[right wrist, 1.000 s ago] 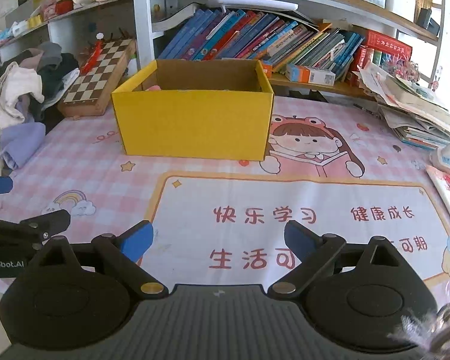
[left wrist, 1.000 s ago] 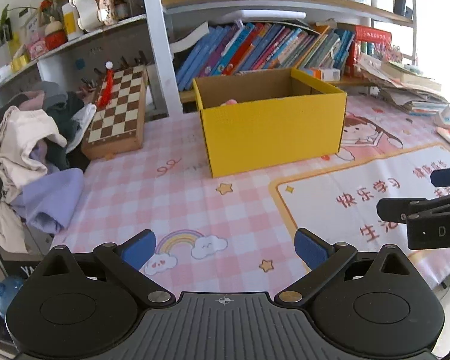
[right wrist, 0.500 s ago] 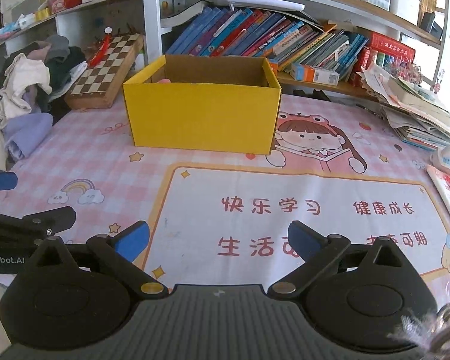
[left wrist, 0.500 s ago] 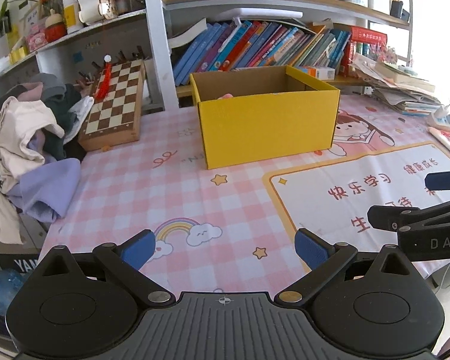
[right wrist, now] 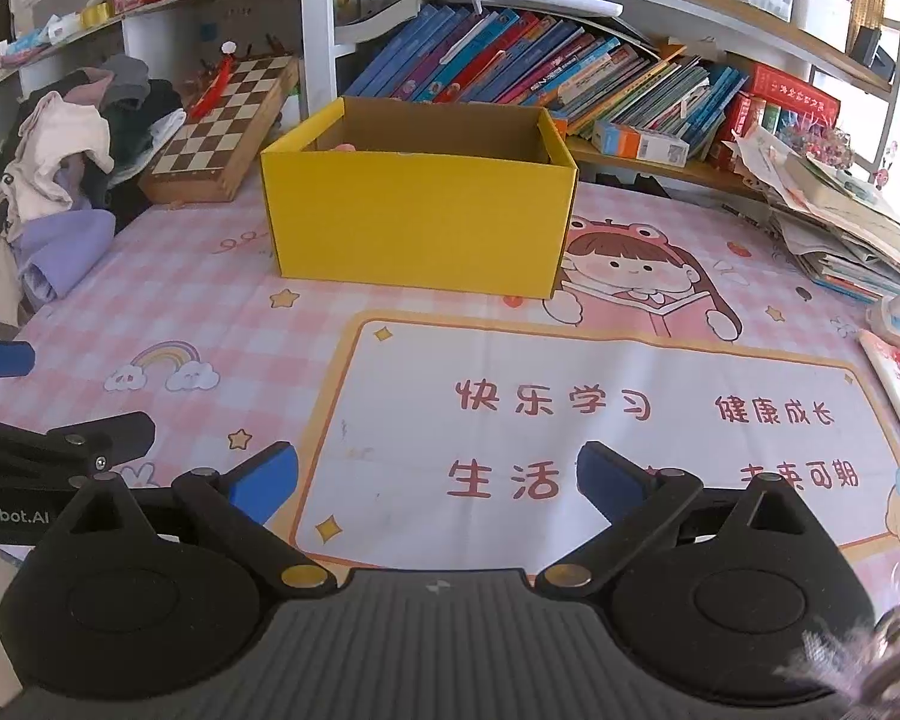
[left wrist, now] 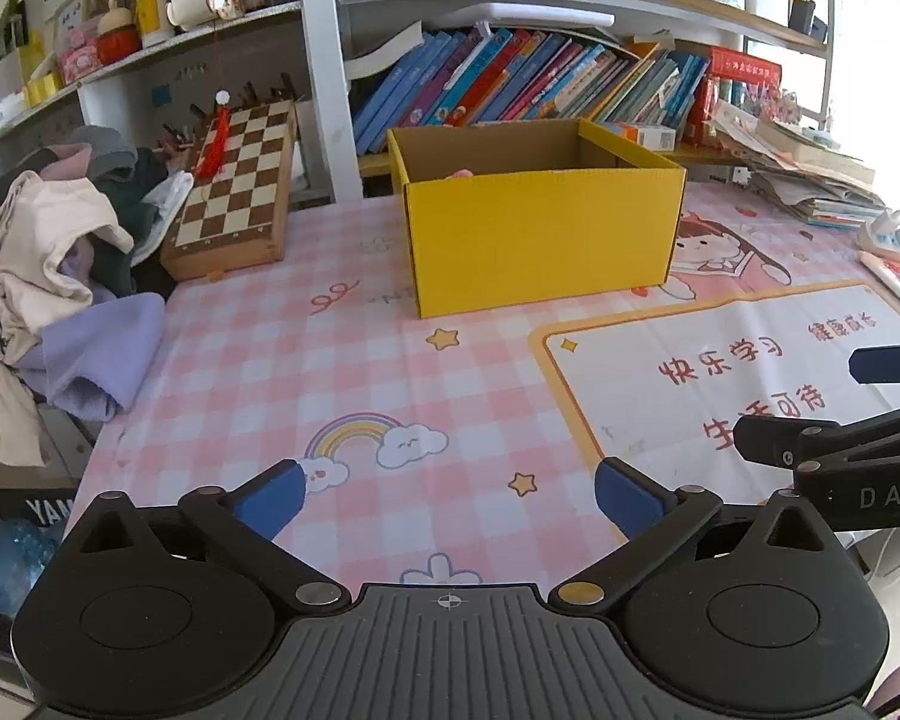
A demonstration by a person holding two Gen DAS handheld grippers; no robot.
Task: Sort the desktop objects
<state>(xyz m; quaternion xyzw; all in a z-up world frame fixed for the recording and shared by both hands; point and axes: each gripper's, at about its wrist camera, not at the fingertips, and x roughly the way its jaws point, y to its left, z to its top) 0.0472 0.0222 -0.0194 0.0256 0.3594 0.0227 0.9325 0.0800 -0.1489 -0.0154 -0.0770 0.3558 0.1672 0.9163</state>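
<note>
Both tools are seen hovering low over the bench, angled down toward its pink checked mat. The left hand-held gripper is held with its jaws spread wide, blue pads well apart, nothing between them but the rainbow print on the mat. The right hand-held gripper is posed the same way, tilted downward; its jaws have just been opening and now stand wide, with nothing caught between them, only the white panel of the mat with red lettering below. In the left wrist view, the right tool's black frame can be seen poking in at the right edge, just beside the left one; in the right wrist view, the left tool's frame shows at the left edge.

The yellow box is set on the bench well ahead of both tools, open at the top, and a small pink thing is glimpsed inside near its left wall; what it is cannot be told. To the left of the box a chessboard is propped on a slant, and a heap of clothes is piled at the bench's left edge. Behind the box, a row of leaning books is shelved.
</note>
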